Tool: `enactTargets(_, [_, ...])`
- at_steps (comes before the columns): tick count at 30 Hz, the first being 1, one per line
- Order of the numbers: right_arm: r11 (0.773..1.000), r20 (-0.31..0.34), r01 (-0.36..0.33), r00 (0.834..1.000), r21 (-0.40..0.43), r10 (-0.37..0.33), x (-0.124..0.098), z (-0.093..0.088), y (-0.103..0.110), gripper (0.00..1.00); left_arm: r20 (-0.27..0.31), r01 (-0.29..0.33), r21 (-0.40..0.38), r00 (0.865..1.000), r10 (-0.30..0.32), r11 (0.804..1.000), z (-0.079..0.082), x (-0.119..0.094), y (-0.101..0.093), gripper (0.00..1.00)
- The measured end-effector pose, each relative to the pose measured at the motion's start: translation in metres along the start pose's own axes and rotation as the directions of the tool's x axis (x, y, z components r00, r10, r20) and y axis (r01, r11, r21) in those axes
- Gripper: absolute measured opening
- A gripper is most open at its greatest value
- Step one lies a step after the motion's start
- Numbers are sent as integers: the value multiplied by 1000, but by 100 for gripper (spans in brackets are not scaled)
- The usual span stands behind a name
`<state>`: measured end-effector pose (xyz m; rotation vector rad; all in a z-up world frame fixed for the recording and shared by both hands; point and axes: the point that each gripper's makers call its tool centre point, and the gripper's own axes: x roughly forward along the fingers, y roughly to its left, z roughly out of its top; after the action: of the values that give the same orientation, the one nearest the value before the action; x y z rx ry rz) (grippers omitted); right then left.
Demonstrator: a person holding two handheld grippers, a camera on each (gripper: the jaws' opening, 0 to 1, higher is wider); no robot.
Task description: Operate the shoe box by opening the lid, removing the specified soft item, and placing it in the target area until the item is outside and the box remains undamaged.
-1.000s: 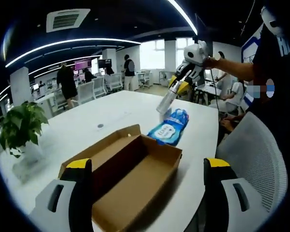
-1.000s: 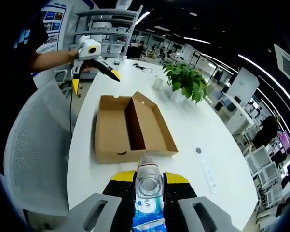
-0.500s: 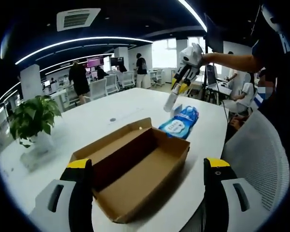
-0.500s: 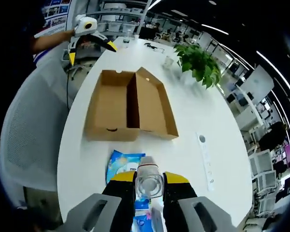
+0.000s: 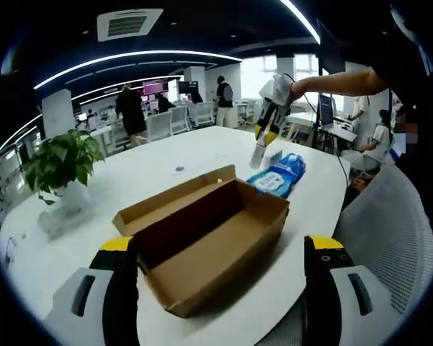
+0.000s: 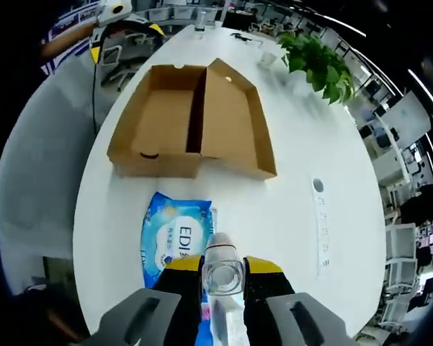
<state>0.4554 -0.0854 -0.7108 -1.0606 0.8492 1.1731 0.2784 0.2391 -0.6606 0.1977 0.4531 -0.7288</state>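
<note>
Left gripper view: left gripper (image 5: 220, 288) jaws wide, empty; open brown cardboard shoe box (image 5: 205, 241) centre; blue soft wipes pack (image 5: 279, 173) upper right on white table (image 5: 130, 180).
Right gripper view: right gripper (image 6: 221, 281) clamps clear plastic bottle (image 6: 222, 277); pack (image 6: 174, 238) below box (image 6: 191, 119).

Both views face the open shoe box (image 5: 205, 241) (image 6: 191, 119) from opposite ends.

open-plan office | desks (image 5: 166, 126) | swivel chairs (image 5: 157, 124) | ceiling light strips (image 5: 130, 59)
</note>
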Motion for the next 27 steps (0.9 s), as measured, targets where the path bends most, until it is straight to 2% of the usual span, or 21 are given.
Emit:
enactTargets(13, [998,-112,-46,992,49,51,37,-18,-5,17,-23,-33,-26,999,33,999,-15,-8,3,97])
enactTargets(17, [997,-138,-52,989,63,60,43,-21,-6,17,-26,-41,-37,999,40,998,-17,-9,5,96])
enactTargets(23, [992,-132,-61,988,112,76,46,-20,-11,17,-37,-41,-46,999,40,998,-22,-7,6,94])
enactTargets(27, [990,-152,-80,984,117,98,45,-23,-10,17,-50,-52,-49,997,50,997,-26,-7,9,91])
